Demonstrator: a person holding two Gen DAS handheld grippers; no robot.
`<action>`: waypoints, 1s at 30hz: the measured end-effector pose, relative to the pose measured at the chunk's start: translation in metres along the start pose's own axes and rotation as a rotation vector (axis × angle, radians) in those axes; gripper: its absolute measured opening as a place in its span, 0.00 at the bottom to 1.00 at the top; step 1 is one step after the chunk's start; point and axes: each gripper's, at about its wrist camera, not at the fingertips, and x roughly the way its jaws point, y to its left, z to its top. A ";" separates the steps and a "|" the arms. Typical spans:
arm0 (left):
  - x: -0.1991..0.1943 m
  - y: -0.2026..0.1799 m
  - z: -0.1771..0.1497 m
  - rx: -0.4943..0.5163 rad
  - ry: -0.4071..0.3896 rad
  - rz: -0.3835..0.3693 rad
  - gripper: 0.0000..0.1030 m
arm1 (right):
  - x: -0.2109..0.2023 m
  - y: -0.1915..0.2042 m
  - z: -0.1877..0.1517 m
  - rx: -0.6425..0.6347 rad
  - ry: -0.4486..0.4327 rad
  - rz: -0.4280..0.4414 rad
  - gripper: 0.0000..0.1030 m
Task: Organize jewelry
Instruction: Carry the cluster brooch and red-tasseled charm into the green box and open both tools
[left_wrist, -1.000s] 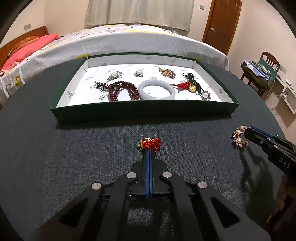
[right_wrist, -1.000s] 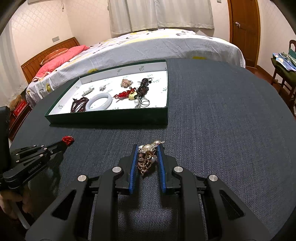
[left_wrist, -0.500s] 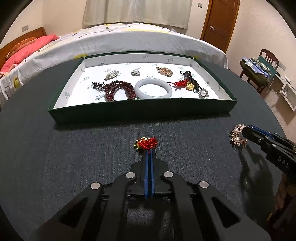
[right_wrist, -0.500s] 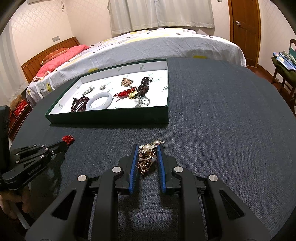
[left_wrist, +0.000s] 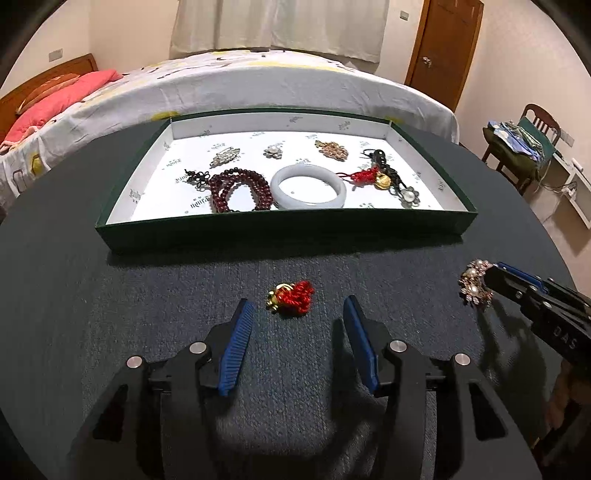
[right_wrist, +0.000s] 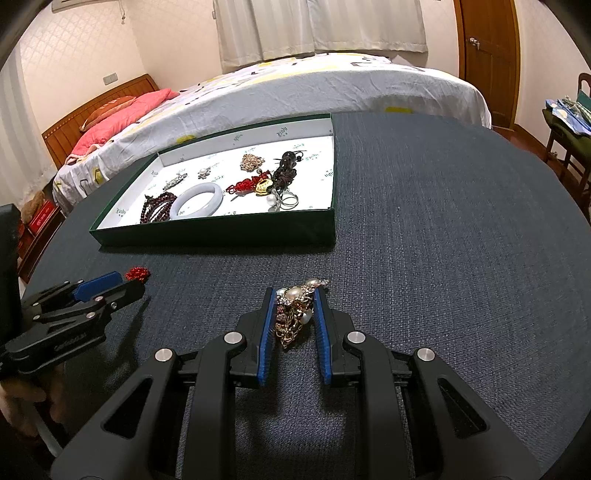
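Observation:
A red knotted charm with a gold piece (left_wrist: 290, 298) lies on the dark table, just ahead of my left gripper (left_wrist: 298, 312), which is open and empty; the charm also shows in the right wrist view (right_wrist: 137, 274). My right gripper (right_wrist: 294, 297) is shut on a pearl and gold brooch (right_wrist: 293, 310), held just above the table; it also shows in the left wrist view (left_wrist: 474, 282). A green tray with a white floor (left_wrist: 155, 173) sits beyond, holding a white bangle (left_wrist: 308, 186), dark red beads (left_wrist: 236, 188), brooches and a red-and-black charm (left_wrist: 380, 175).
The round dark table (right_wrist: 443, 221) carries the tray (right_wrist: 214, 236) at its far left part. A bed (left_wrist: 258, 81) stands behind the table. A chair with clothes (left_wrist: 524, 140) is at the far right, and a door (right_wrist: 487, 55) beyond.
My left gripper has opened and let go of the red charm, which now lies on the table. The right gripper still holds the brooch and has barely moved.

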 end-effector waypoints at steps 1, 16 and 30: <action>0.001 0.000 0.001 0.002 -0.003 0.002 0.49 | 0.000 0.000 0.000 0.000 0.001 0.000 0.20; 0.002 -0.002 0.002 0.042 -0.027 0.009 0.12 | 0.000 -0.001 0.000 -0.001 -0.002 0.000 0.20; -0.014 0.002 0.007 0.026 -0.070 0.002 0.10 | -0.007 0.001 0.003 -0.004 -0.028 0.003 0.20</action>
